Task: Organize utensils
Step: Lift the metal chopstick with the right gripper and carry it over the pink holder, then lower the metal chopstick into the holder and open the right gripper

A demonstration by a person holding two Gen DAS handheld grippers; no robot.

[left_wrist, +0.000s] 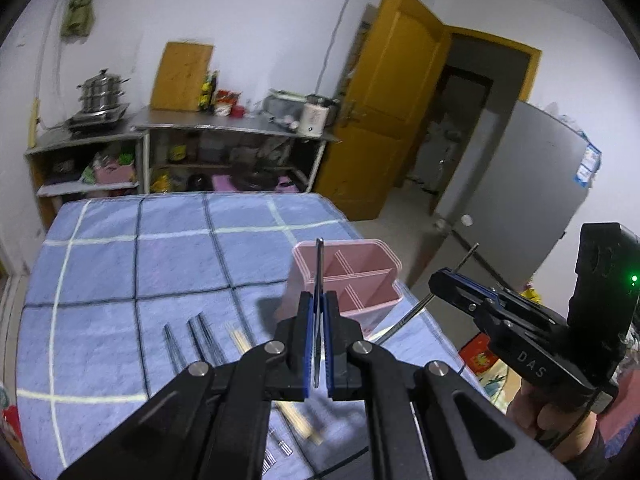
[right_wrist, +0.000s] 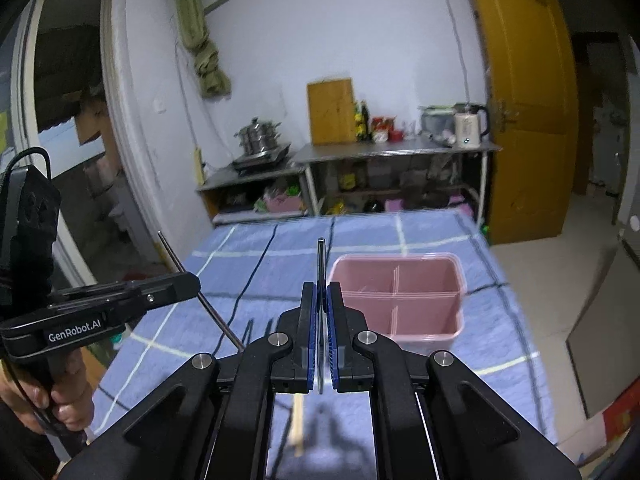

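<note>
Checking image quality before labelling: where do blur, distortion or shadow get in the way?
Left wrist view: fisheye bends the door; shelf clutter soft; pink organizer slightly smeared. Right wrist view: walls curve; wooden chopstick blurred in the right hand-held gripper's shadow.

The left gripper has its jaws closed on a thin metal chopstick. Just past the jaws stands a pink box with four parts. To the right, the right gripper holds another metal stick. Under the jaws, more chopsticks lie on the blue checked cloth.
</note>
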